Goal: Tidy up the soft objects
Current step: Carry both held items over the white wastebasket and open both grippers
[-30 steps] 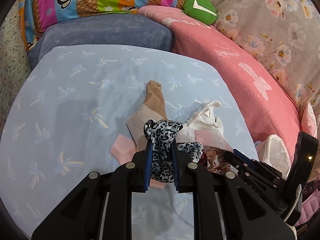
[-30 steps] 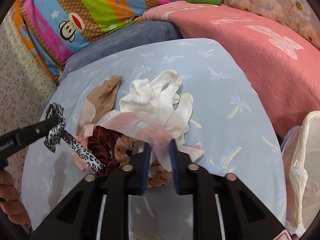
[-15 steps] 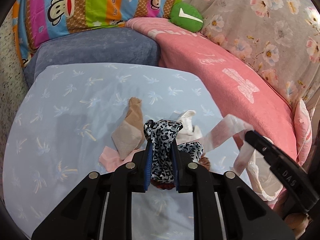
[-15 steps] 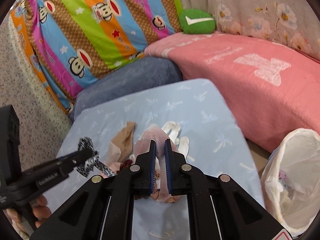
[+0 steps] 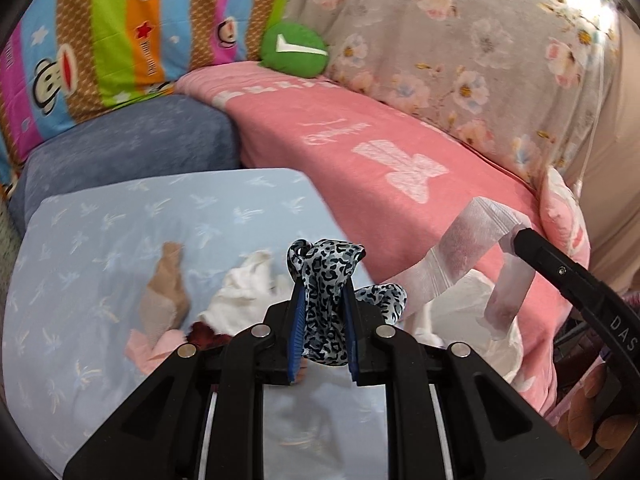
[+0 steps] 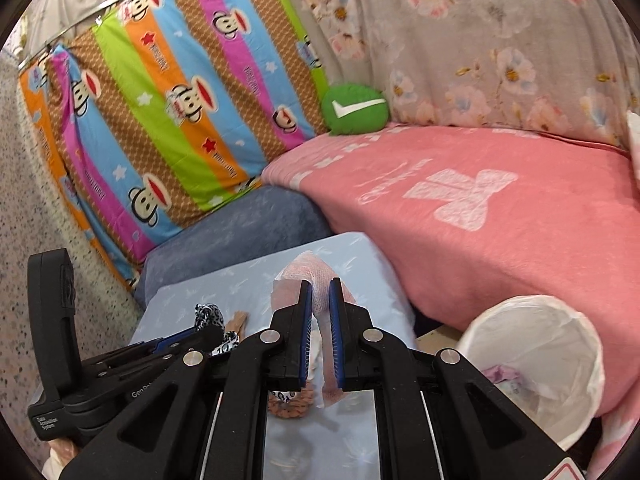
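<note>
Leopard-print cloth (image 5: 324, 300) sits clamped in the left claw (image 5: 322, 312). Sheer pink fabric (image 6: 316, 284) is pinched in the right claw (image 6: 320, 312), raised beside the white-lined bin (image 6: 560, 344).

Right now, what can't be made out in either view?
- Bag contents: the white bag shows only a purple scrap, in the right wrist view; its wall hides the rest.
- Dark red item: left wrist view, mostly under the white cloth.
- Brown patterned item: right wrist view, behind the right tool.
</note>
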A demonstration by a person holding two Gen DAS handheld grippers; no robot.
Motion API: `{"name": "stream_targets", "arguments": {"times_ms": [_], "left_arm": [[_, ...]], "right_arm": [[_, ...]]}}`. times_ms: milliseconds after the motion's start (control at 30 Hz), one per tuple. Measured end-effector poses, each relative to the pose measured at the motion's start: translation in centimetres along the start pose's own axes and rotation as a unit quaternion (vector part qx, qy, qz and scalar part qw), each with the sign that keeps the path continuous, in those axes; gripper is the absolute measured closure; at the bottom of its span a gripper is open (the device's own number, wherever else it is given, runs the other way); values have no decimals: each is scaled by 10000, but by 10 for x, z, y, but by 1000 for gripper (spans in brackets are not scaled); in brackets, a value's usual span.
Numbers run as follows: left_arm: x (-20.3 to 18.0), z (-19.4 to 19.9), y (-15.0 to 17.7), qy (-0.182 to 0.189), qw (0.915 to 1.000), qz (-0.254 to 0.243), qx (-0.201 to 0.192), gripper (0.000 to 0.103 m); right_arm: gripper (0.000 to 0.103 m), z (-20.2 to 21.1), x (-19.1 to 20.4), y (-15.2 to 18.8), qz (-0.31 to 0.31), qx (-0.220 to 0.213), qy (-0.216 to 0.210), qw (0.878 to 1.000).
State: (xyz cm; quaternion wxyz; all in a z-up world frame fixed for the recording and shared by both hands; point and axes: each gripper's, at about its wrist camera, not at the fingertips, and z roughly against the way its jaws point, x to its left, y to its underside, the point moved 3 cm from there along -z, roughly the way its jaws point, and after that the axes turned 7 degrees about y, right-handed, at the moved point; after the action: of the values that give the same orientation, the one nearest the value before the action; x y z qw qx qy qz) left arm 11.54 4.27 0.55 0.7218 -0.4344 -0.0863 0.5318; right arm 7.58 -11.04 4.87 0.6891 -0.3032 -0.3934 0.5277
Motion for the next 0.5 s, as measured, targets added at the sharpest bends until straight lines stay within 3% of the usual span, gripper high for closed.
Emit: {"name": "stream_targets", "arguments": {"times_ms": [500], "left_arm": [[-118, -48, -6, 895, 9925, -770, 316, 84]], "right_arm": [[95, 47, -126, -4, -625, -229, 830, 9943]]}}
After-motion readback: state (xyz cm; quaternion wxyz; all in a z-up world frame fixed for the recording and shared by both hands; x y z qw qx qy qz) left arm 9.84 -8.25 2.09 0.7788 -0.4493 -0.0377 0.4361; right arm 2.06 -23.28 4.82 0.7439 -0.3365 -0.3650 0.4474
